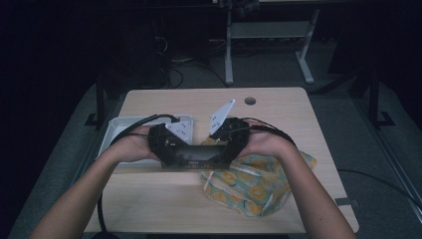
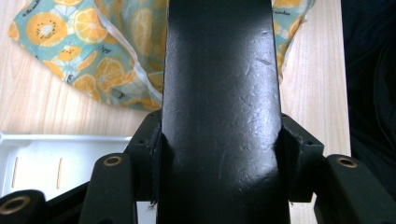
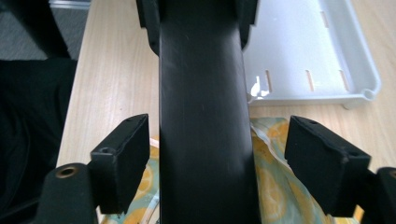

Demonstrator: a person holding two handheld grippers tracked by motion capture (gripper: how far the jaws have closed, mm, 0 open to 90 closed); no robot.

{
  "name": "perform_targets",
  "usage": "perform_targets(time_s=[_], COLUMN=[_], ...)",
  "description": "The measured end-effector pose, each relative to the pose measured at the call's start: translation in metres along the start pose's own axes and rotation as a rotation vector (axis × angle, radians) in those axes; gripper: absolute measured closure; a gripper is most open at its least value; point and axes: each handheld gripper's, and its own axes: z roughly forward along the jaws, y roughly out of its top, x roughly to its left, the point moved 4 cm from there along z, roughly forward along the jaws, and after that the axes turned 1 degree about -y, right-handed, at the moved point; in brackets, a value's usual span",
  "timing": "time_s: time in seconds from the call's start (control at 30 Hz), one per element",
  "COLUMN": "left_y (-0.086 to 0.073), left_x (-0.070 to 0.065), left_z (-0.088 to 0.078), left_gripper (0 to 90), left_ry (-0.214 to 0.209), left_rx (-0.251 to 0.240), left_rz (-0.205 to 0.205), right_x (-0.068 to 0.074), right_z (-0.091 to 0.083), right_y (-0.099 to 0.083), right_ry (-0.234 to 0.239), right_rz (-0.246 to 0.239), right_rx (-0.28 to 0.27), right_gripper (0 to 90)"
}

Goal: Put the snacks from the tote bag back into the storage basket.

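A person's two hands each hold a gripper, facing one another over a wooden counter (image 1: 278,107), with a long, flat black bar (image 1: 198,155) stretched between them. The bar is off the counter, level, one end reaching into each gripper.

The left gripper (image 1: 166,144) has its jaws pressed against both long edges of the bar (image 2: 219,116), partly open to fit its width, so it holds that end firmly. The right gripper (image 1: 226,144) is wide open: its black pads (image 3: 122,161) stand clear of the bar (image 3: 203,140) on either side, with a visible gap at each, so it grips nothing, though the bar lies between its jaws.

Beneath and just beyond the right gripper lies a crumpled cloth bag (image 1: 251,184) printed with orange slices on pale blue. Beyond the left gripper sits a white tray (image 1: 117,127) with small slots in its floor, bare where it can be seen.

As a judgement: the bar seems to be passing between the two grippers, or coming out of the bag on its way to the tray. The lift is done and the left gripper alone carries the load. What remains is to move the bar away from the right gripper and set it down, most likely in the tray; nothing rests there yet.
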Motion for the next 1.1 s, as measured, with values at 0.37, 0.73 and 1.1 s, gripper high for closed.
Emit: perform_targets(time_s=[0.37,0.73,1.1], left_y=[-0.023,-0.053,-0.092], left_x=[0.001,0.017,0.036], left_z=[-0.010,-0.026,-0.033], left_gripper=[43.0,43.0,43.0], left_ry=[0.023,0.050,0.067], left_rx=[-0.007,-0.014,-0.004], left_rz=[-0.024,-0.057,-0.081], right_x=[0.007,0.027,0.051], right_z=[-0.020,-0.030,-0.033], right_y=[-0.032,-0.078,-0.135], right_ry=[-0.065,-0.176,-0.286], right_rz=[0.092,0.220,0.384], right_rx=[-0.053,-0.121,-0.167], right_gripper=[17.7,17.5,16.8])
